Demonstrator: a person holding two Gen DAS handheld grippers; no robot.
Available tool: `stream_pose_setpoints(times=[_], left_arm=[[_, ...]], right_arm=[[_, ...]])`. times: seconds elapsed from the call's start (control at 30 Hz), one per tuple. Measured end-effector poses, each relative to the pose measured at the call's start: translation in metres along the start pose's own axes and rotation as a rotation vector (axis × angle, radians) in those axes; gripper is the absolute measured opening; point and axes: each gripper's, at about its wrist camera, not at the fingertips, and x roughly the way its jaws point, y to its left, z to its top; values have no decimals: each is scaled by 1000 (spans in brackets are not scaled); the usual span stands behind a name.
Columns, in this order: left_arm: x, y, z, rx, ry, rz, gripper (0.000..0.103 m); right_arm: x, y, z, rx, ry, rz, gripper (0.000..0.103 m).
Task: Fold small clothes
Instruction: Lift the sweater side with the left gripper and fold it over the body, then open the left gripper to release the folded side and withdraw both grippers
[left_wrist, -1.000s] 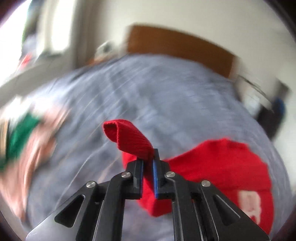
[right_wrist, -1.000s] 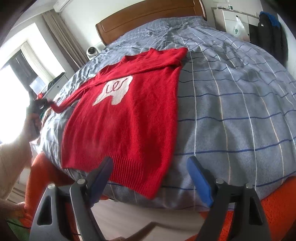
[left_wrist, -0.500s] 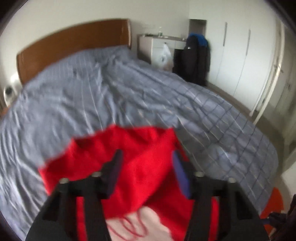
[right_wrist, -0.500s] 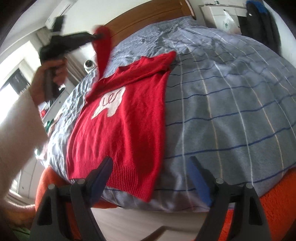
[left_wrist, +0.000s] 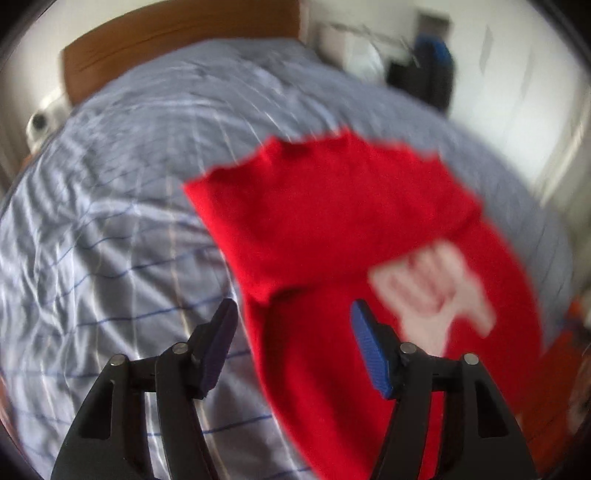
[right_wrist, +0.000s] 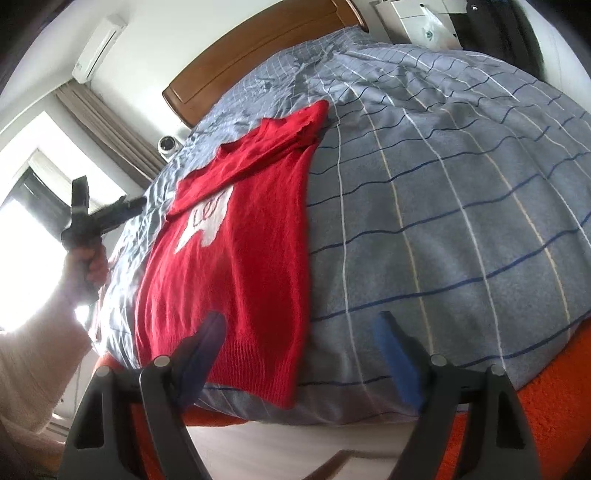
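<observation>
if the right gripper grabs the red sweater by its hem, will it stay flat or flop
The red sweater would likely flop: its sleeve already lies folded limp across the chest. The knit looks thick, so probably no slipping from the pads. Its hem overhangs the bed edge, so a tug may drag it off.
</observation>
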Motion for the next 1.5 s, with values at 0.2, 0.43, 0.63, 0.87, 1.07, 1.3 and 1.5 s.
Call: stream_pose_setpoints(times=[0.2, 0.43, 0.63, 0.87, 1.07, 1.3, 1.5], left_arm=[[33, 17, -12, -158, -35, 238, 7], [27, 48, -52, -341, -73, 176, 9], [-9, 50, -53, -343, -133, 112, 75], [-9, 63, -8, -356, -205, 117, 79], [76, 84, 21, -453, 52, 341, 69], [31, 84, -4, -559, -88, 281, 82], [43, 69, -44, -516, 28, 263, 95]], right_arm=[[2, 3, -3, -13, 12, -28, 81], [4, -3, -2, 5, 19, -31, 81], [10, -3, -1, 5, 33, -24, 81], [16, -10, -1, 36, 47, -20, 81], [16, -3, -3, 3, 51, -37, 81], [11, -10, -4, 29, 36, -26, 82], [15, -6, -2, 14, 43, -22, 81]])
